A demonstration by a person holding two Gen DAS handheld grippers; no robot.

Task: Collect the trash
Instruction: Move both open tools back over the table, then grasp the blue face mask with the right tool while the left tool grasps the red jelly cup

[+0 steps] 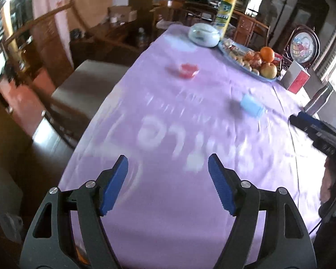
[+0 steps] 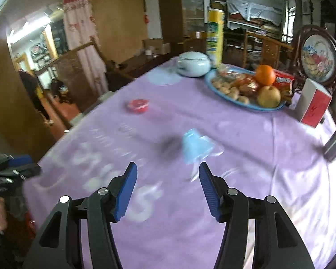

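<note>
A light blue crumpled wrapper [image 2: 196,148] lies on the purple tablecloth [image 2: 246,139], just ahead of my right gripper [image 2: 168,172], which is open and empty. It also shows in the left wrist view [image 1: 250,104], far ahead and to the right of my left gripper [image 1: 168,163], which is open and empty above the cloth [image 1: 168,201]. A small red cup-like piece [image 2: 137,105] lies farther back on the left; in the left wrist view it [image 1: 187,69] is blurred.
A blue plate of fruit and snacks [image 2: 246,87], a white lidded pot [image 2: 193,66], a tall yellow can [image 2: 215,37] and a white-and-red box [image 2: 313,106] stand at the table's back right. Wooden chairs and cabinets surround the table. The right gripper shows at the left wrist view's right edge [image 1: 318,132].
</note>
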